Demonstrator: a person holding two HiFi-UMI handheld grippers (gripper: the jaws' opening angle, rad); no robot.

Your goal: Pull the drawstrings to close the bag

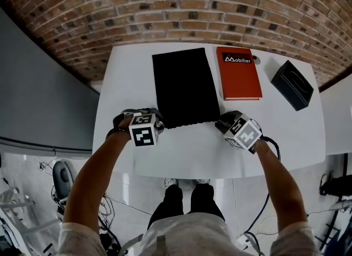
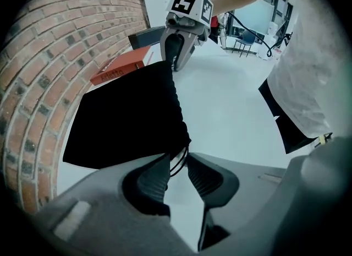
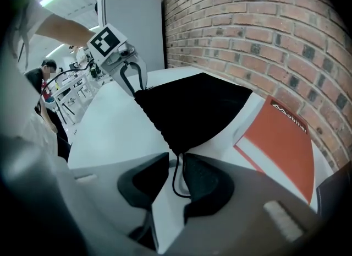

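Note:
A flat black drawstring bag (image 1: pixel 184 87) lies on the white table (image 1: pixel 181 150), its gathered mouth toward me. My left gripper (image 1: pixel 160 122) is at the mouth's left corner and my right gripper (image 1: pixel 220 121) at its right corner. In the left gripper view the left gripper (image 2: pixel 177 167) has thin black drawstrings (image 2: pixel 181 157) running between its jaws, with a gap still showing beside the pads. In the right gripper view the right gripper (image 3: pixel 176 161) straddles a looped black cord (image 3: pixel 175 179) from the bag (image 3: pixel 192 106); its pads stand slightly apart from it.
A red book (image 1: pixel 238 73) lies just right of the bag, and a black box (image 1: pixel 292 84) sits further right near the table's corner. A brick wall runs behind the table. A grey partition stands to the left. My legs are at the near edge.

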